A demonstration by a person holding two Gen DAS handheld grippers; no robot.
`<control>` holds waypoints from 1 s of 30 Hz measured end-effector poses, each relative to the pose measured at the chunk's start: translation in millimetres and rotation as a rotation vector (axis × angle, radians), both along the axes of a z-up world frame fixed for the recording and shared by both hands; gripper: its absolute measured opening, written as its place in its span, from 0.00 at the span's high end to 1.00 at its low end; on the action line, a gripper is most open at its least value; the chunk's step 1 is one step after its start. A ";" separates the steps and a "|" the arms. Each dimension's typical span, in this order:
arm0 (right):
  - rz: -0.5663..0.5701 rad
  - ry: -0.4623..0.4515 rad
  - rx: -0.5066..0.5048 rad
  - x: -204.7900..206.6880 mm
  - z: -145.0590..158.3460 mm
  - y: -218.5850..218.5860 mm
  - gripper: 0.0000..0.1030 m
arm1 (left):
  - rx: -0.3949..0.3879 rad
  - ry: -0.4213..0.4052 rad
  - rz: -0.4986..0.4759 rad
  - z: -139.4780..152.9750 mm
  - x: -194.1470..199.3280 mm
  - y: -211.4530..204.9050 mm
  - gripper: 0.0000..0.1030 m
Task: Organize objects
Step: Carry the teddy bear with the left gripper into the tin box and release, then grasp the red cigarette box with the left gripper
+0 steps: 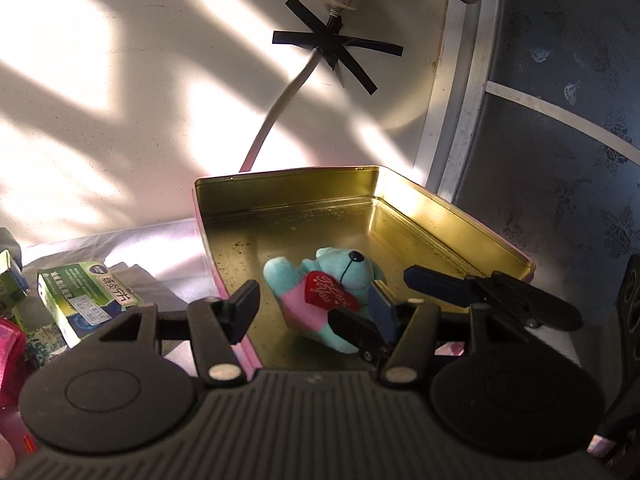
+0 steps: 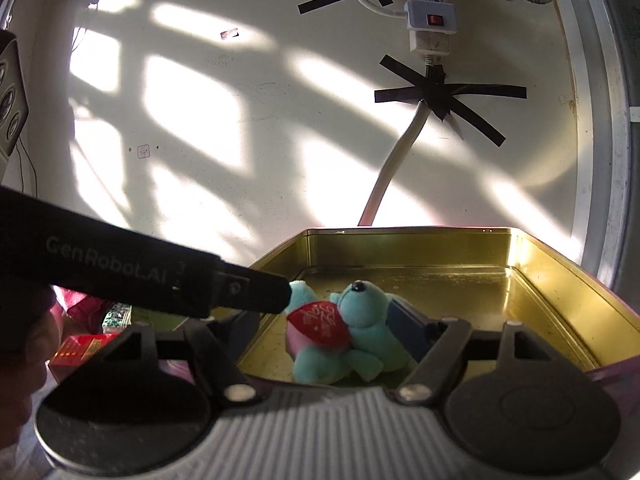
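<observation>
The plush bear lay inside the gold tin. Right gripper jaws stood wide around it — pads apparently clear; left gripper half-open, empty. Advised withdrawing straight back — without snagging the plush.

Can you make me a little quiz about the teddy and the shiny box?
1. True or false: the teddy bear lies inside the gold tin.
2. What is on the teddy bear's chest? A) a red heart B) a yellow star C) a green leaf
3. Fill the gap: the cable is stuck to the wall with strips of black ____.

Key: 1 true; 2 A; 3 tape.
</observation>
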State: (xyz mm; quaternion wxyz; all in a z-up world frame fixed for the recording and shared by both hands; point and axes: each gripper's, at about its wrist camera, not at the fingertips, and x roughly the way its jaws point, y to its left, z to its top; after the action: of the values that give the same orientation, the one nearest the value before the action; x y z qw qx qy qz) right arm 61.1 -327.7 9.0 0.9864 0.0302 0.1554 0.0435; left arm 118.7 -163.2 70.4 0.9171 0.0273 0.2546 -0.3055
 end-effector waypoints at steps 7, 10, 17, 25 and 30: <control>0.048 -0.030 0.024 -15.0 6.2 15.1 0.29 | 0.072 -0.056 0.187 13.7 -26.2 42.2 0.39; 0.066 -0.034 0.030 -23.5 11.4 25.5 0.29 | 0.124 -0.061 0.271 10.2 -33.4 61.1 0.39; 0.147 -0.009 0.070 -41.1 14.1 58.3 0.29 | 0.167 -0.027 0.401 -8.5 -41.9 106.1 0.38; 0.255 0.049 0.028 -44.7 6.6 105.0 0.29 | 0.193 -0.001 0.515 -26.8 -49.7 150.1 0.33; 0.308 0.080 -0.030 -46.3 0.8 133.2 0.29 | 0.191 -0.001 0.569 -34.0 -52.5 175.5 0.33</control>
State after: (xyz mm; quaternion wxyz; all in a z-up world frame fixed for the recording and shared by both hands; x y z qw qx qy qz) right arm 14.8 -194.4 9.9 0.9615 -0.0071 0.1979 0.1906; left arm 66.2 12.4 36.4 0.9593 0.0413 0.2790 -0.0107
